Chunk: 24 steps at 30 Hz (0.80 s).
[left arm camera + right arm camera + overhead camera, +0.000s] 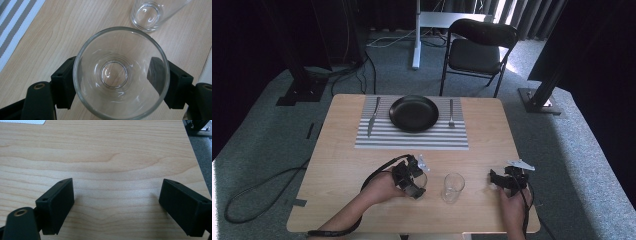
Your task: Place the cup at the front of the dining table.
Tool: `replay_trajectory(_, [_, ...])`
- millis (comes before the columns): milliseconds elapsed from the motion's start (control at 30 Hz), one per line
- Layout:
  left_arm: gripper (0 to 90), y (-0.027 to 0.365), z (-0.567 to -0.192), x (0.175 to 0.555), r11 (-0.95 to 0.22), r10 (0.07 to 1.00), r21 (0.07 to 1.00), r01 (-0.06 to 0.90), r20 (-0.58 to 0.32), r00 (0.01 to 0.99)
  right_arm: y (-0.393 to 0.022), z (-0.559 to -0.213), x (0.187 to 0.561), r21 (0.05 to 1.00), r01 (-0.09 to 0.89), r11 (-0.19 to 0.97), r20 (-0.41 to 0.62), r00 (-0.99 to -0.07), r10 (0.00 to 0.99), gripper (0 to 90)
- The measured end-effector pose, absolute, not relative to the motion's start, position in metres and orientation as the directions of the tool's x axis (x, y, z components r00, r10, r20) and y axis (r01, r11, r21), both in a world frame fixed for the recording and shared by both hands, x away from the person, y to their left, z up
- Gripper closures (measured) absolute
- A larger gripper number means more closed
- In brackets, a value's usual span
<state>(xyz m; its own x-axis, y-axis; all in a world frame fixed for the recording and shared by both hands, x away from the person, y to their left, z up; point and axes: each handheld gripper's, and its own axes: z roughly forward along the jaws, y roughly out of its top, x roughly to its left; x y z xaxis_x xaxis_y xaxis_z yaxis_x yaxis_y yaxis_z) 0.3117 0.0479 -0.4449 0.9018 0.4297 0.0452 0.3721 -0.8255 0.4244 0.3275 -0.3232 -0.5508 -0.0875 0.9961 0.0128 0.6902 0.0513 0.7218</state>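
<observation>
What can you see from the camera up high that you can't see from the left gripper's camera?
High view alone: round black plate, silver knife, silver fork, black folding chair, right gripper.

Left gripper view alone: a look straight down inside the clear drinking glass squeezed between the left gripper jaws.

Both: second clear glass, grey-striped placemat, light wooden table.

No text, label or number can be read anywhere.

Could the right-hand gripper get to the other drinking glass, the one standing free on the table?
Probably yes: the right gripper is open, holds nothing, and bare table lies between it and the free glass.
</observation>
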Motion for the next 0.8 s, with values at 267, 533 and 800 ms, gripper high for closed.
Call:
replay_trajectory(267, [28.5,0.0454,-0.4448,0.3119,-0.825,0.442,0.414,0.386,0.046,0.896,-0.3232,-0.5508,0.3275,0.722,0.690,0.051,0.013,-0.087,0.996,12.2])
replay_trajectory(533, [28.9,0.0481,-0.4448,0.3112,-0.815,0.446,0.436,0.382,0.050,0.894,-0.3232,-0.5508,0.3276,0.722,0.690,0.051,0.013,-0.087,0.996,12.2])
replay_trajectory(800, [29.0,0.0500,-0.4397,0.3127,-0.810,0.451,0.448,0.378,0.065,0.890,-0.3231,-0.5508,0.3275,0.722,0.690,0.051,0.013,-0.087,0.996,12.2])
